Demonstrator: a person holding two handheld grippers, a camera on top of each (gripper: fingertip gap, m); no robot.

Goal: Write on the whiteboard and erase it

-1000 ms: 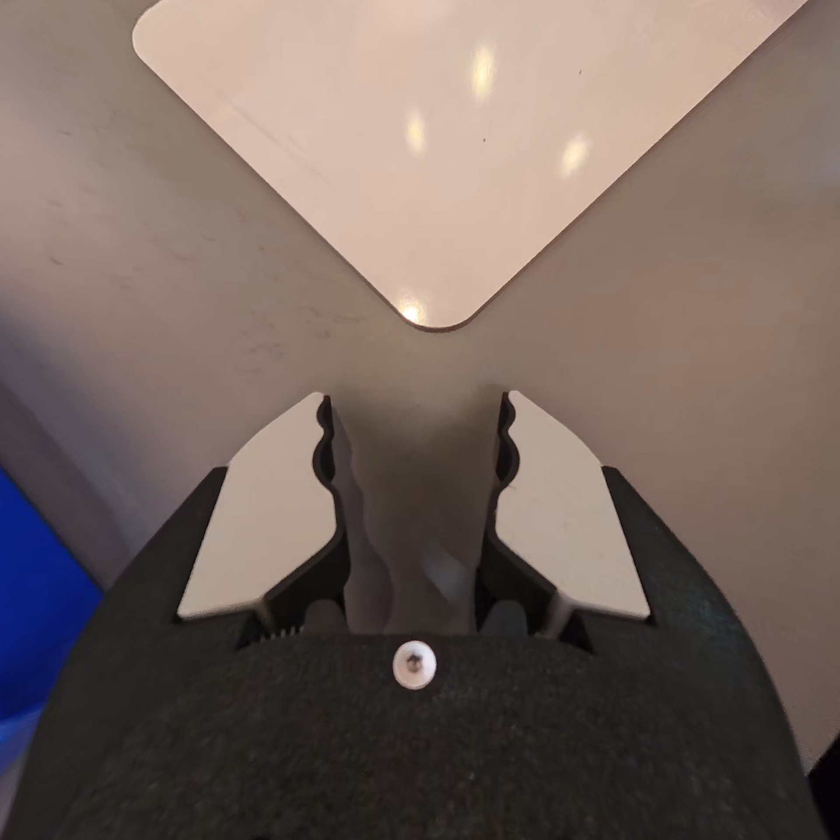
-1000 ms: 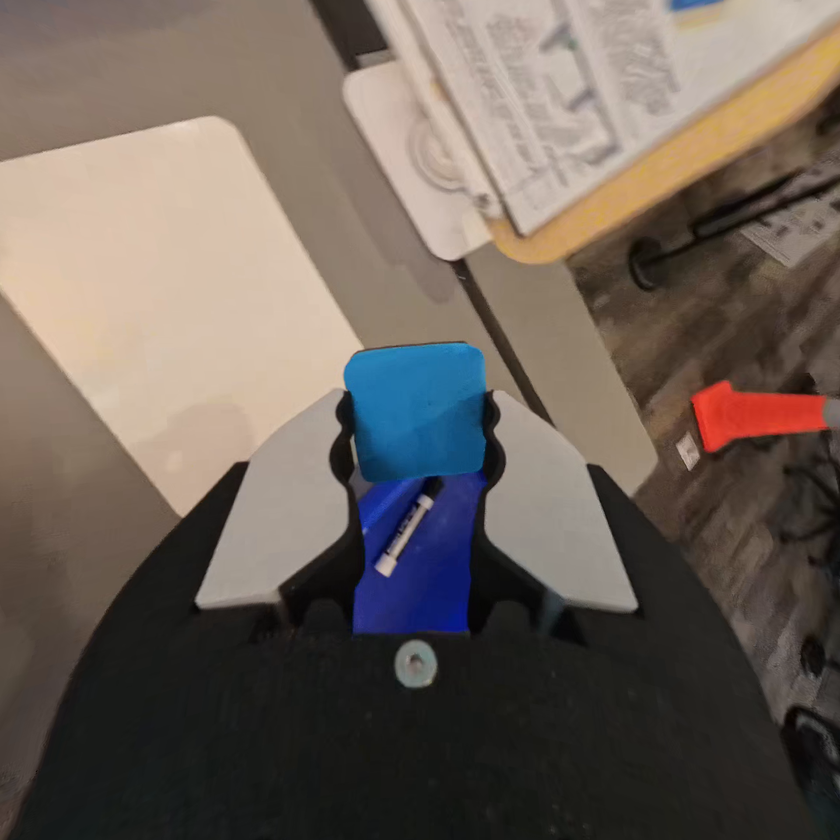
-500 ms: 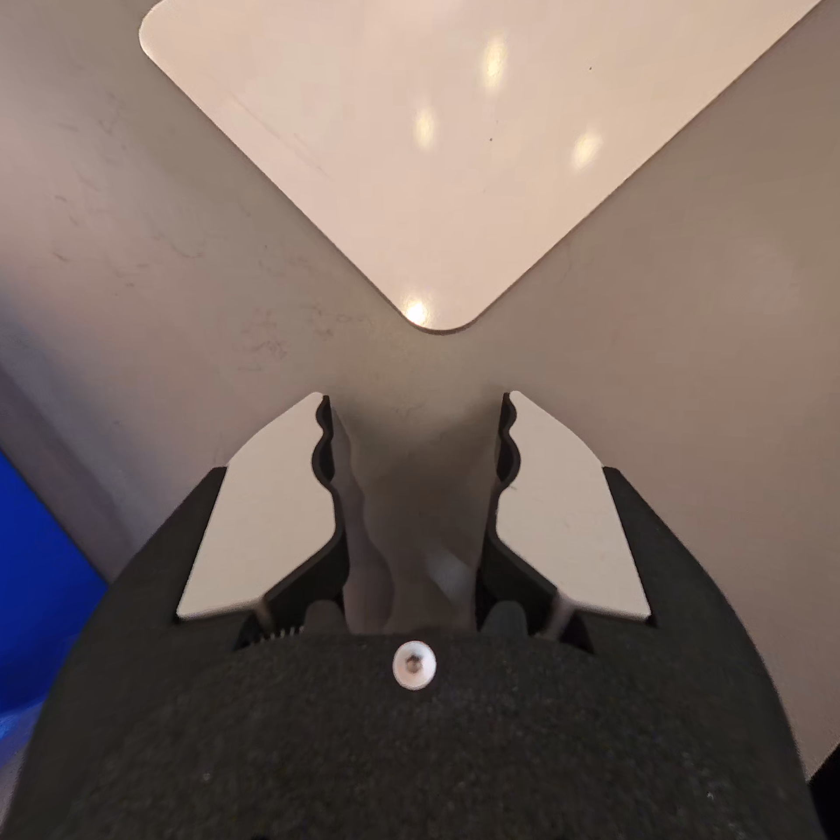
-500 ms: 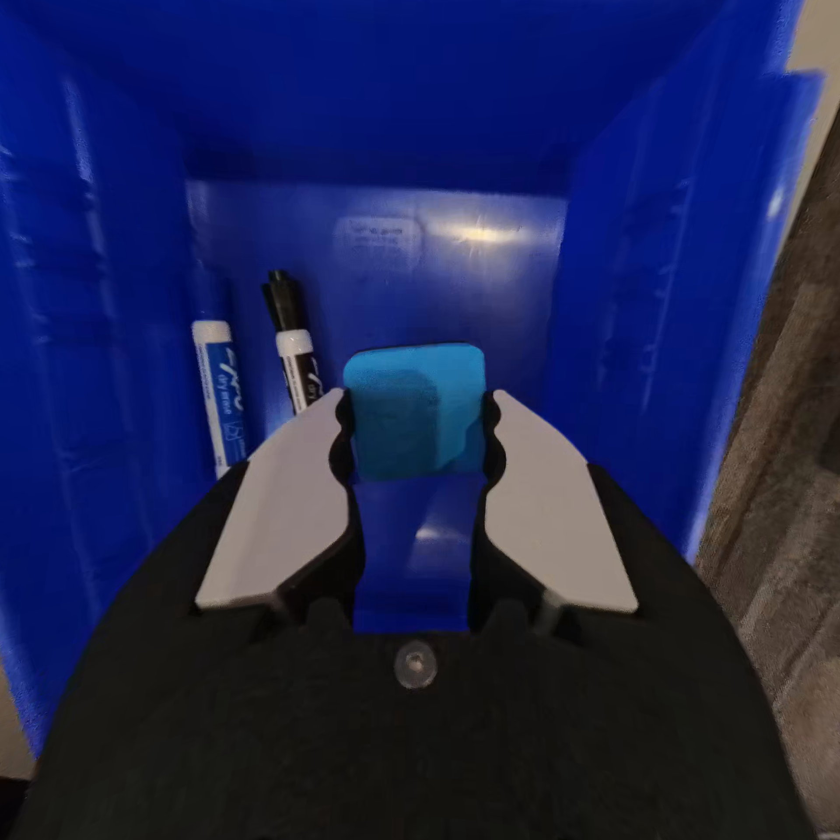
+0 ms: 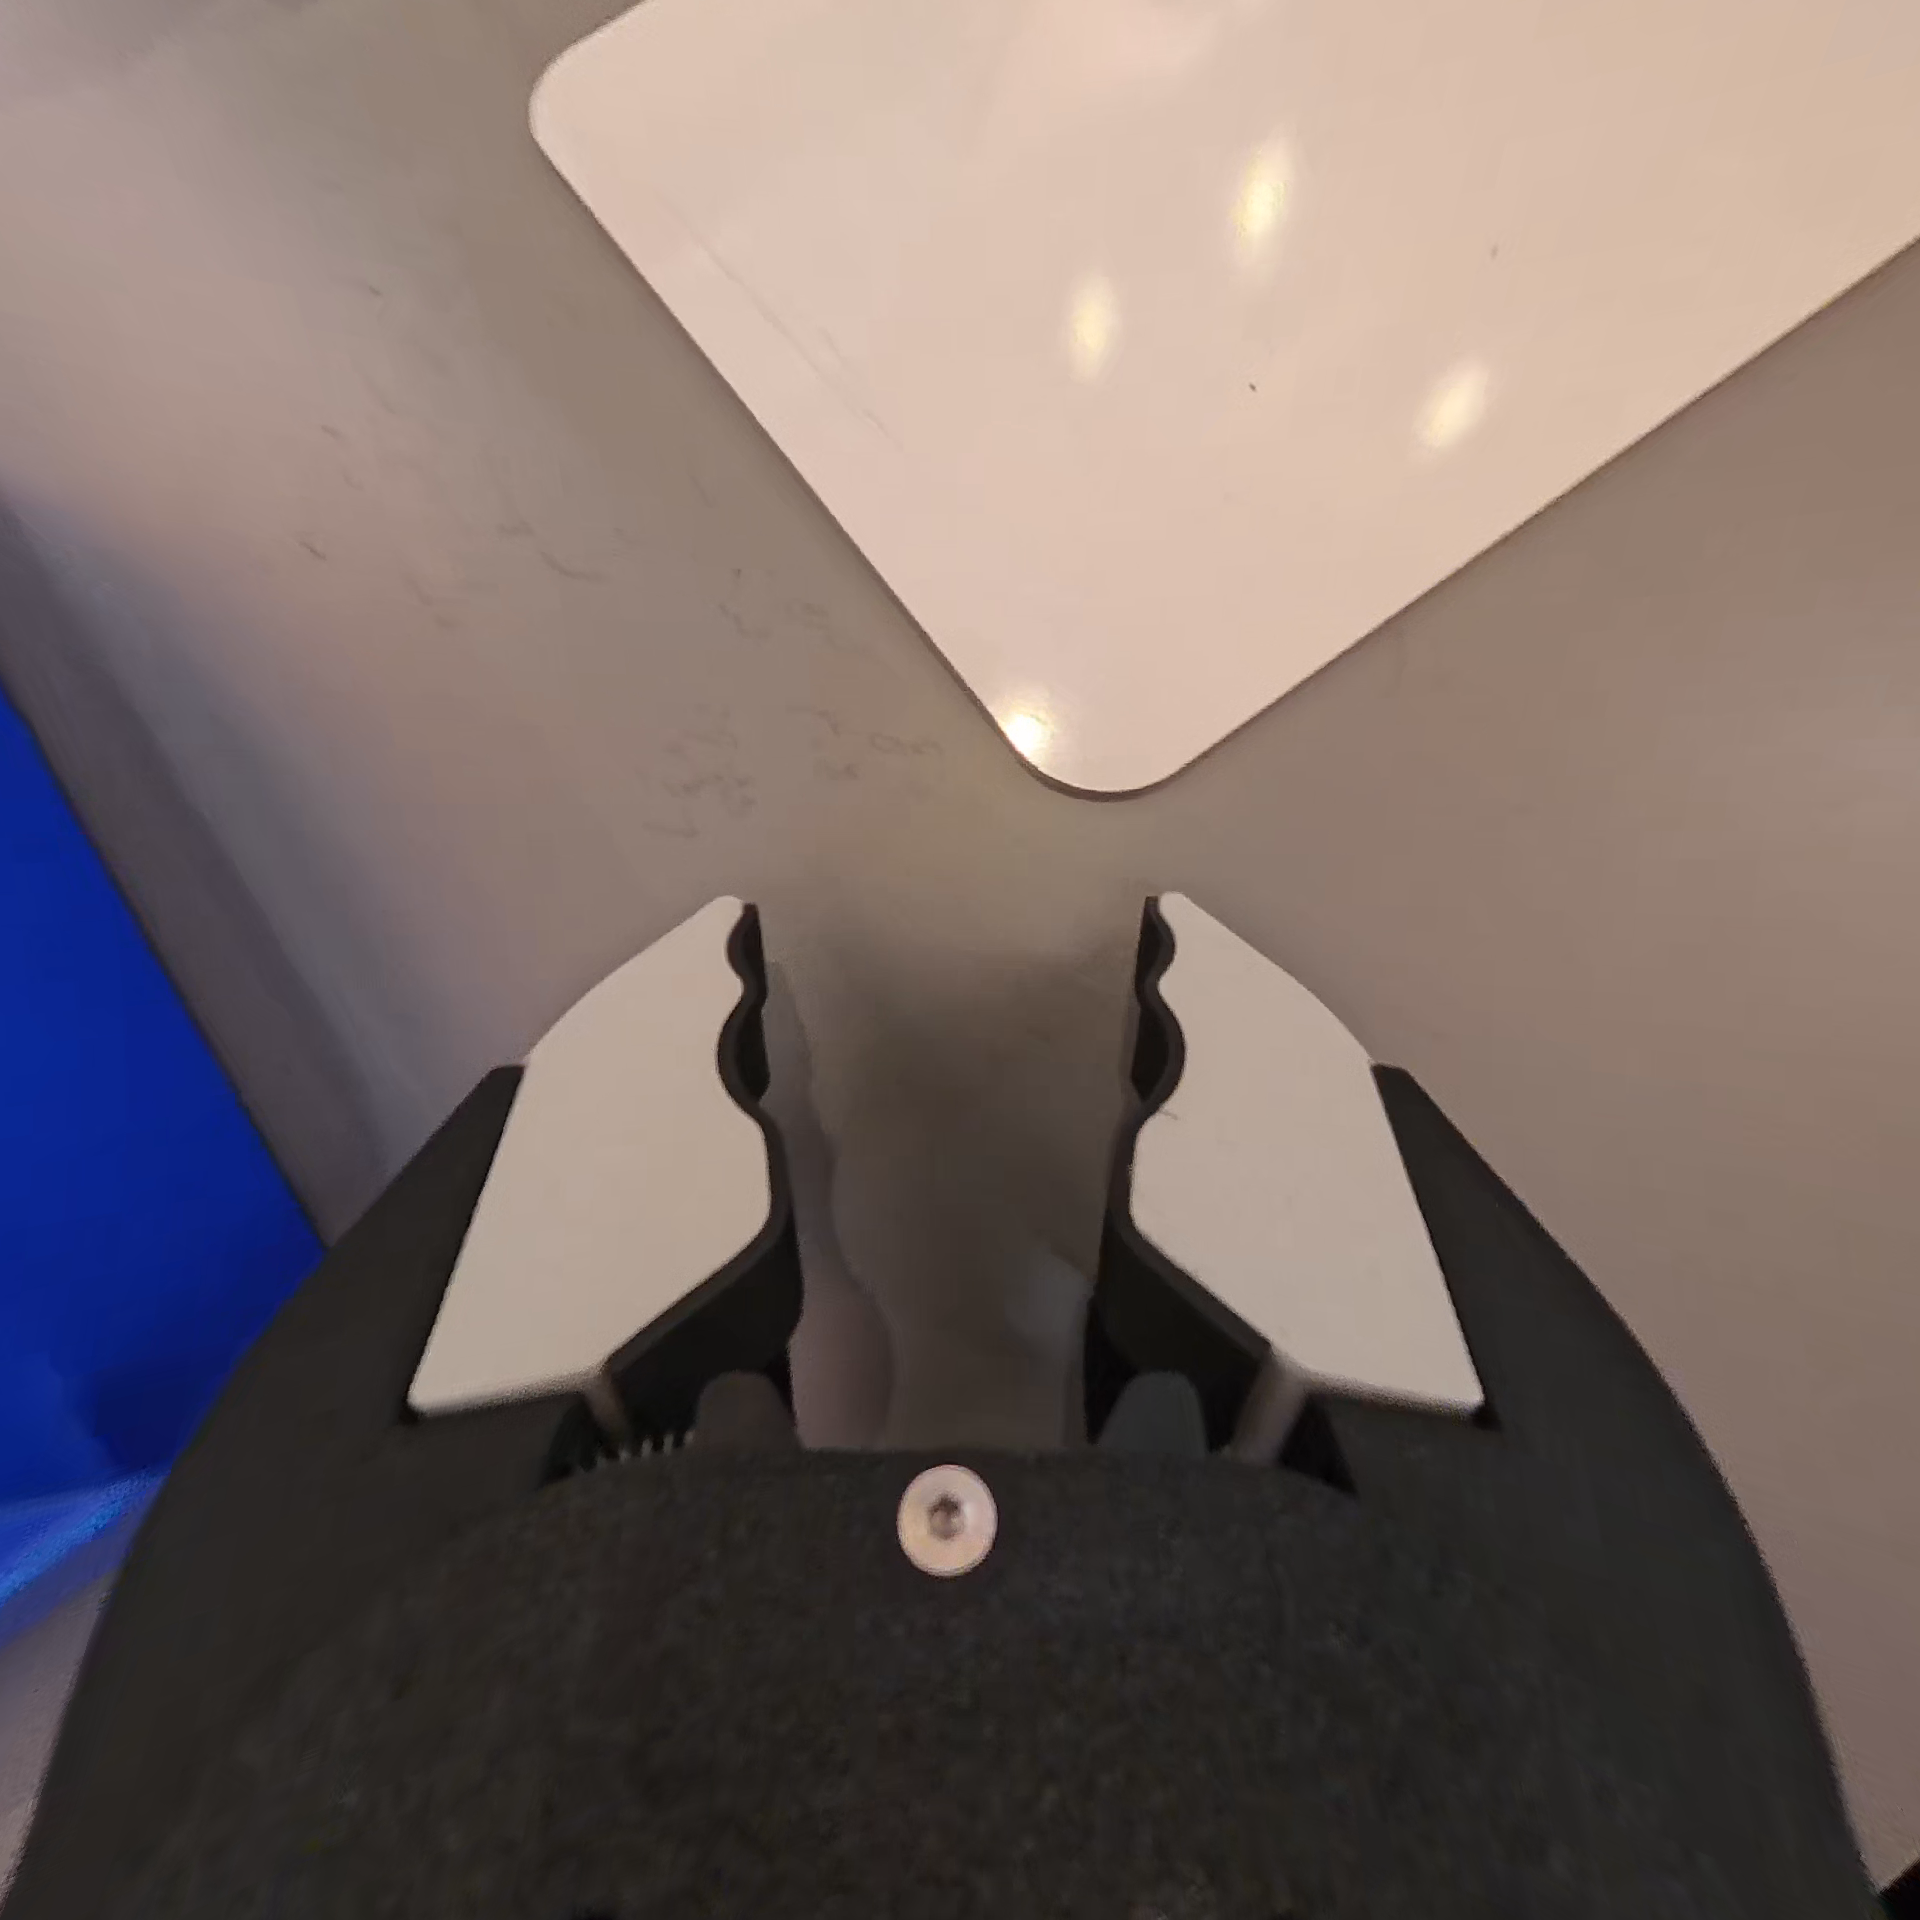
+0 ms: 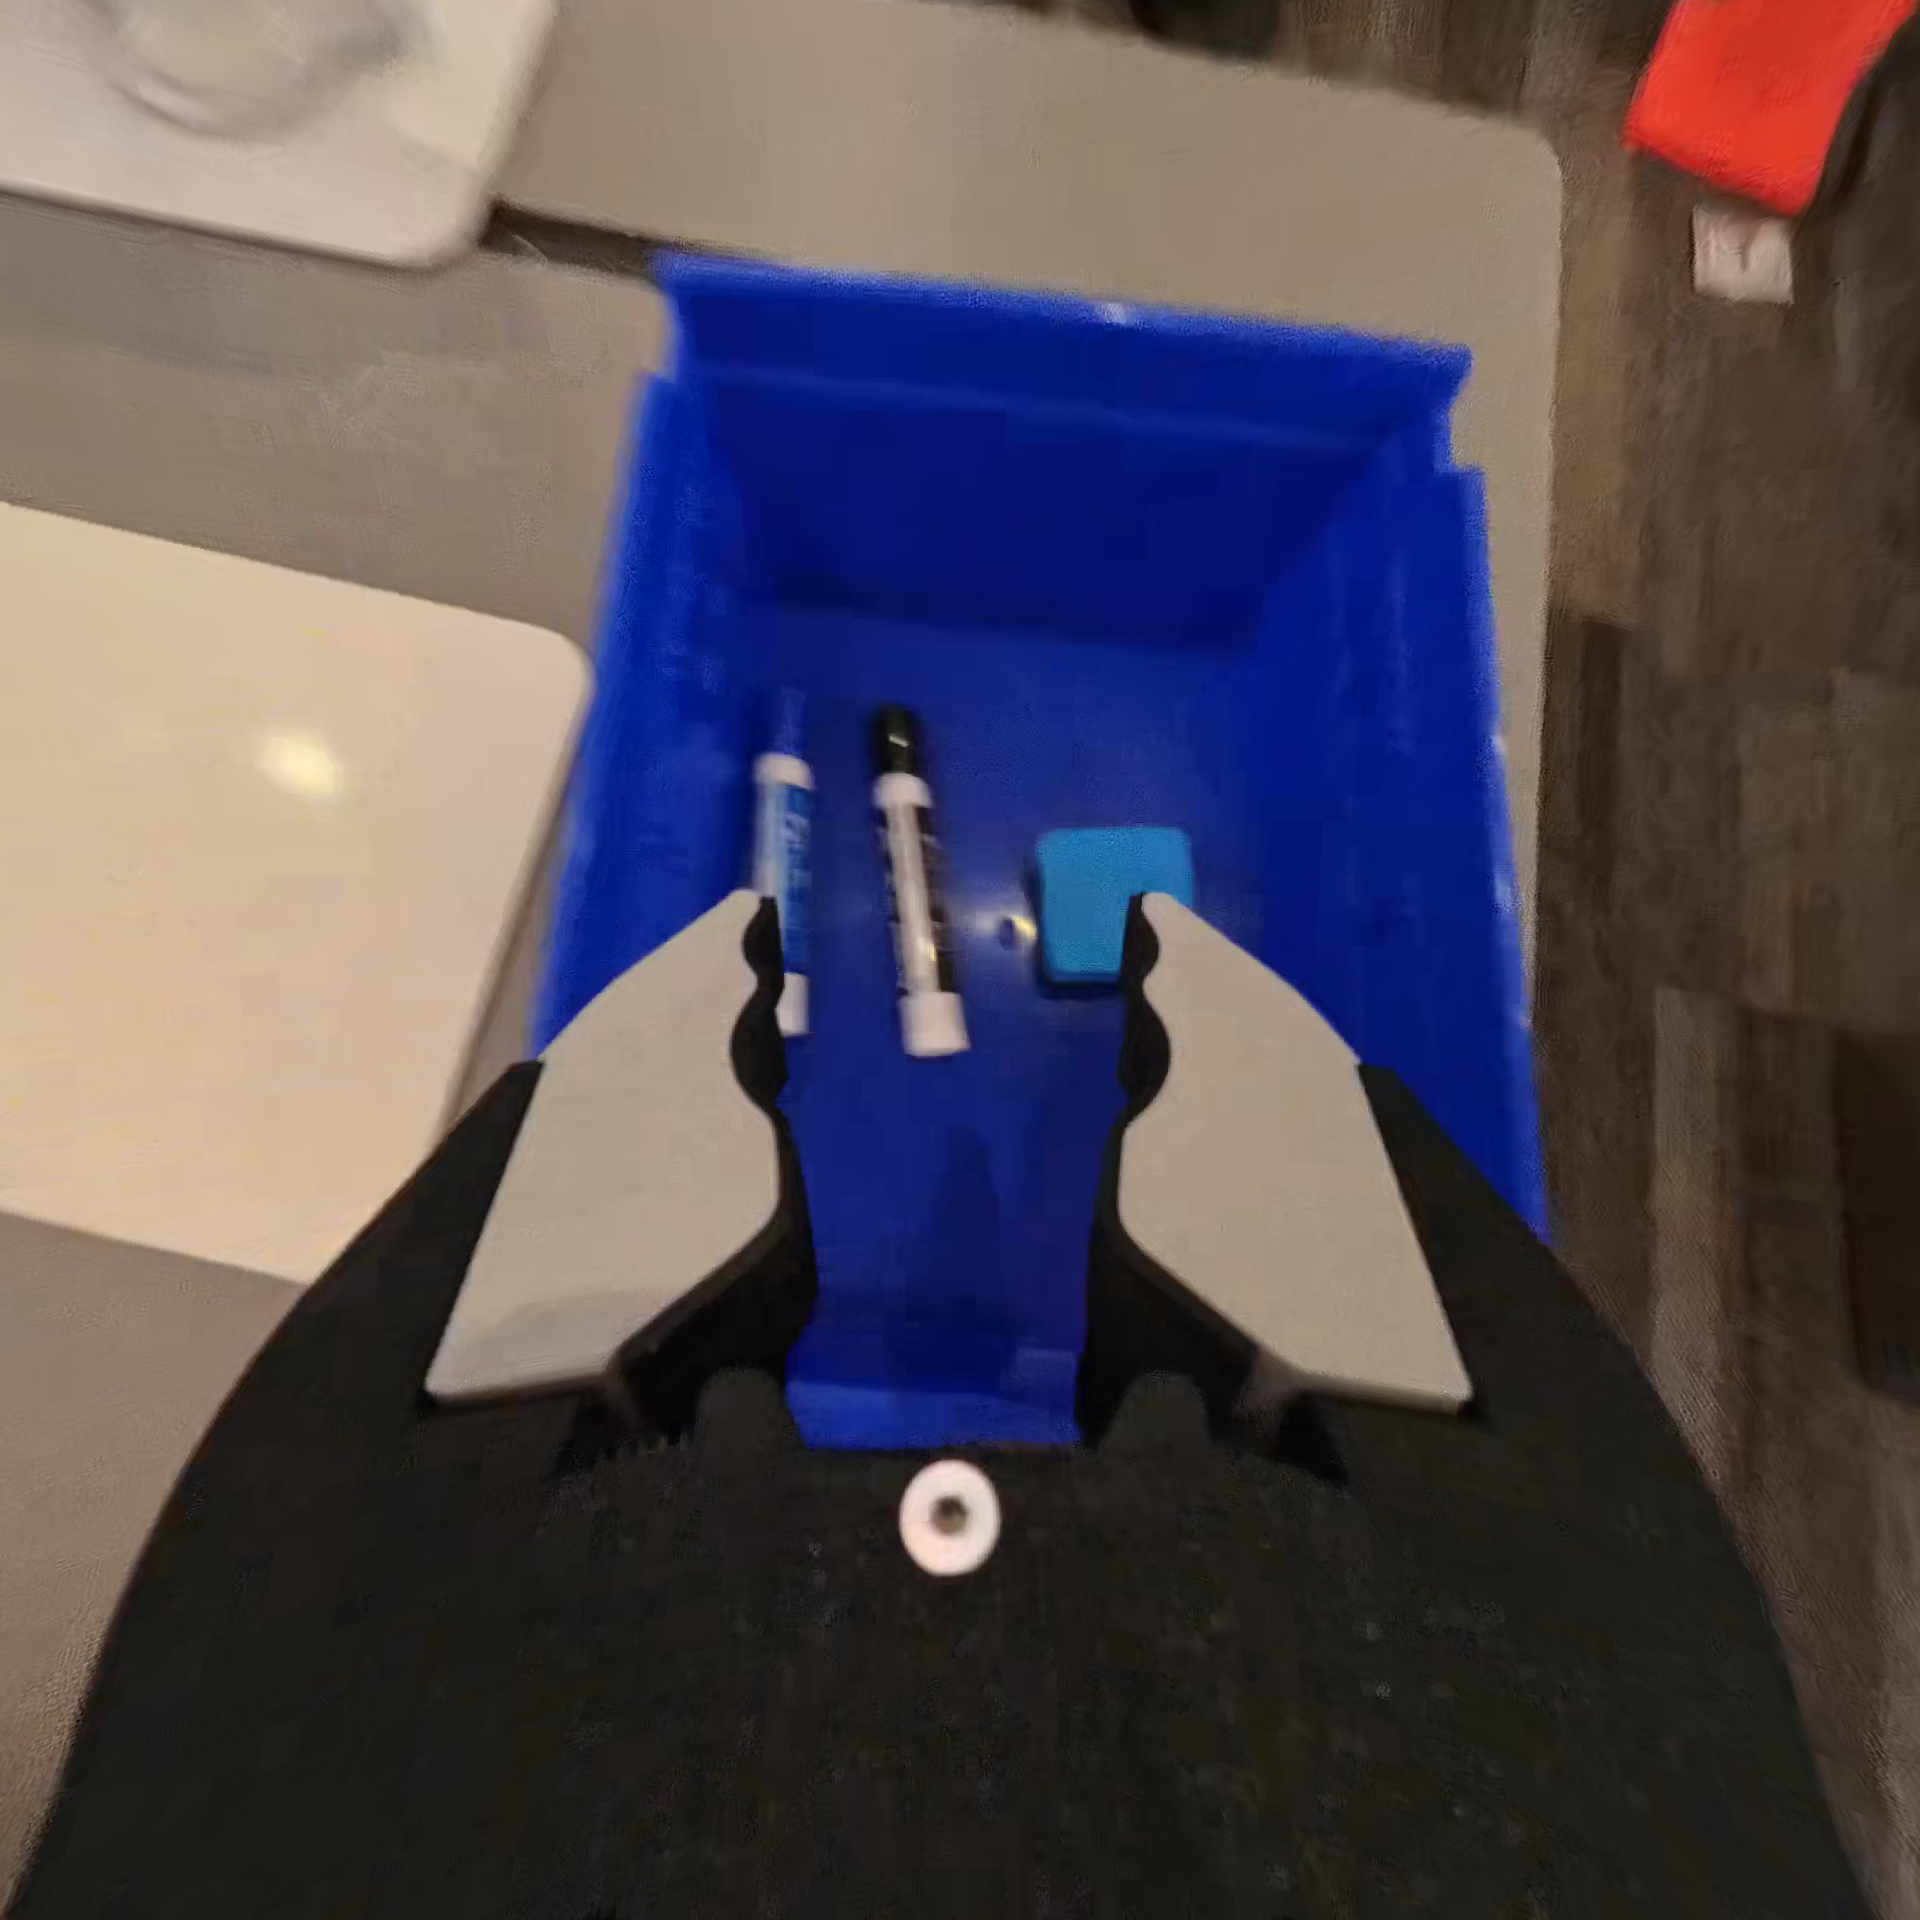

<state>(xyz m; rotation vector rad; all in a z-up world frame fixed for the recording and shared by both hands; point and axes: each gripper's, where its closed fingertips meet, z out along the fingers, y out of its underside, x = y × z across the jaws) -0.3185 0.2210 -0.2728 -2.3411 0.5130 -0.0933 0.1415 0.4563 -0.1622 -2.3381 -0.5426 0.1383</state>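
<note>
The whiteboard (image 5: pixel 1195 343) sits a little farther right in the left wrist view than half a second ago; the left gripper (image 5: pixel 945 914) hangs just short of its near corner, jaws apart and empty. The board looks wiped clean, glossy with lamp glints. In the right wrist view, the eraser (image 6: pixel 1091 904), clamped half a second ago, lies in the blue bin (image 6: pixel 1382 675) right of the whiteboard, beside two markers (image 6: pixel 914 894); the right gripper (image 6: pixel 945 914) is spread wide above. Judging by this, writing and erasing appear finished.
</note>
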